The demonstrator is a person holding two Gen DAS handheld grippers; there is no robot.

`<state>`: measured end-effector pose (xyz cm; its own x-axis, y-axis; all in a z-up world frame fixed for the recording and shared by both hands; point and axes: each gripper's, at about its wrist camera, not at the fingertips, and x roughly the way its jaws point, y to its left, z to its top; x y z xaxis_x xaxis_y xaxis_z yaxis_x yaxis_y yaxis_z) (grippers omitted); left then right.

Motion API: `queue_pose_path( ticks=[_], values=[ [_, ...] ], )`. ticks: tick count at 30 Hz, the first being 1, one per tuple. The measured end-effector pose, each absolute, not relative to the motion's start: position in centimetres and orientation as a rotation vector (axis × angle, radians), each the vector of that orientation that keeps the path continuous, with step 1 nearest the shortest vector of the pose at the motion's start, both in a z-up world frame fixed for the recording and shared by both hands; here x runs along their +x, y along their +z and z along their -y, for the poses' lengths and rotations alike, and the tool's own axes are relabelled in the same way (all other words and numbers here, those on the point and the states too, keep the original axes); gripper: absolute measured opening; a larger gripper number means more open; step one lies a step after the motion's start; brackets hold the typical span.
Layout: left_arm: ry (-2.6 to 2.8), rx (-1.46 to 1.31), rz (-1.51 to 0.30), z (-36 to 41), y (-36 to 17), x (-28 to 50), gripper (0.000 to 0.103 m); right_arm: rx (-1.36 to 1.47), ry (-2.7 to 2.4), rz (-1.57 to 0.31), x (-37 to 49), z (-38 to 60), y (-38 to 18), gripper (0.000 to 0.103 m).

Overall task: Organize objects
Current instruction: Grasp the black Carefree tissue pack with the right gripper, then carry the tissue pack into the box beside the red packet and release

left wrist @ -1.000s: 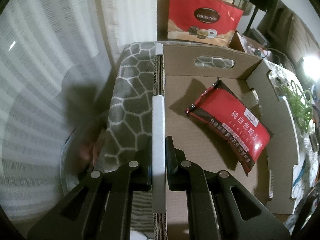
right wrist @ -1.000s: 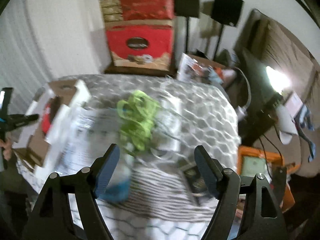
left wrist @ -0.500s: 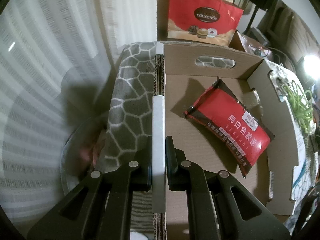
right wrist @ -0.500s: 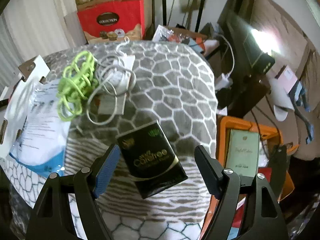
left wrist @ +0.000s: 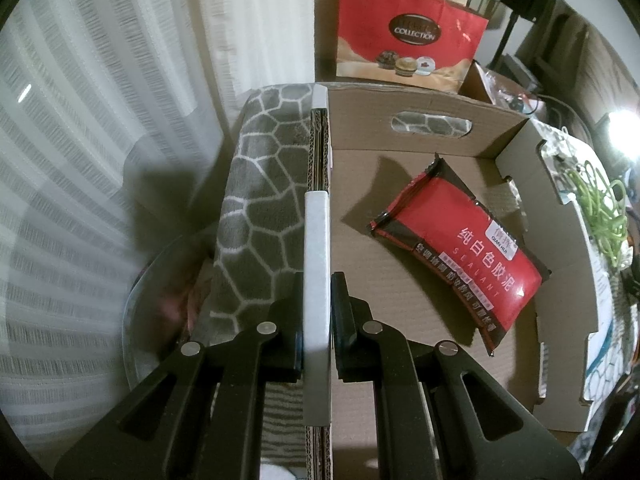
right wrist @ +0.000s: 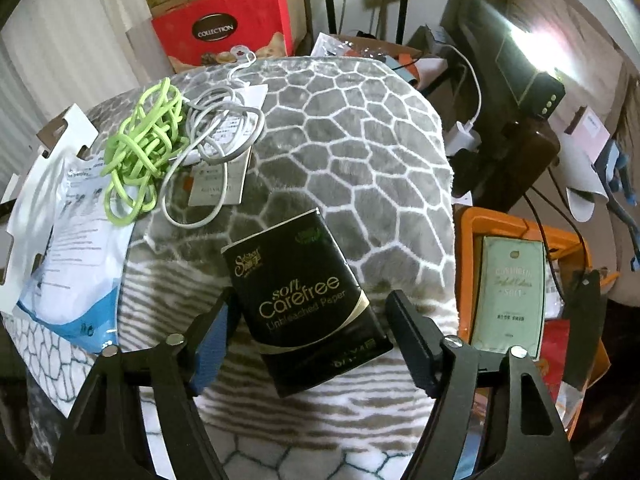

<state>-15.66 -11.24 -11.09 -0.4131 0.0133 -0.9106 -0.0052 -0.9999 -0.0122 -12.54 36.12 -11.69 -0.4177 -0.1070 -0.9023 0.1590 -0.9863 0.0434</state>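
Observation:
My left gripper (left wrist: 318, 284) is shut on the left wall of an open cardboard box (left wrist: 424, 136), clamping its white-edged rim. A red sealant pouch (left wrist: 460, 252) lies flat inside the box. My right gripper (right wrist: 310, 312) is open, its fingers on either side of a black tissue pack (right wrist: 304, 292) lying on the grey patterned blanket (right wrist: 360, 140). The pack sits between the fingers without being clamped. A tangled green cord (right wrist: 142, 144) and a white cable (right wrist: 216, 136) lie further back on the blanket. The green cord also shows in the left wrist view (left wrist: 600, 204).
A white and blue plastic bag (right wrist: 60, 248) lies at the blanket's left beside the box flap (right wrist: 68, 128). An orange bin (right wrist: 520, 280) with a pale green pack stands to the right. Red gift bags (right wrist: 224, 28) stand behind. A curtain (left wrist: 80, 160) hangs left of the box.
My right gripper swung from the green cord down toward the black tissue pack, which now sits between its open fingers. My left gripper kept its hold on the box wall.

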Motion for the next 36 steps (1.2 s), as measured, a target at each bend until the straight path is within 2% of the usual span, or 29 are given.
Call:
queue_pose_path(
  ticks=[5,9,13,36],
  values=[
    [2.632,-1.695,0.013,11.2,-11.1,-15.6,0.010,1.594,-2.527,-0.091,-12.5,-35.9,-11.7,0.067],
    [2.631,-1.696,0.013,11.3,-11.1,-15.7,0.010,1.585,-2.535,-0.049,-12.5,-36.0,-11.3,0.058],
    [2.631,-1.696,0.013,11.2,-11.1,-15.7,0.010,1.559,-2.551,-0.025,-12.5,-35.9,-10.4,0.054],
    [2.630,-1.695,0.013,11.3,-11.1,-15.7,0.010,1.346,-2.495,-0.113,-13.3,-25.1,-3.4,0.054]
  ],
)
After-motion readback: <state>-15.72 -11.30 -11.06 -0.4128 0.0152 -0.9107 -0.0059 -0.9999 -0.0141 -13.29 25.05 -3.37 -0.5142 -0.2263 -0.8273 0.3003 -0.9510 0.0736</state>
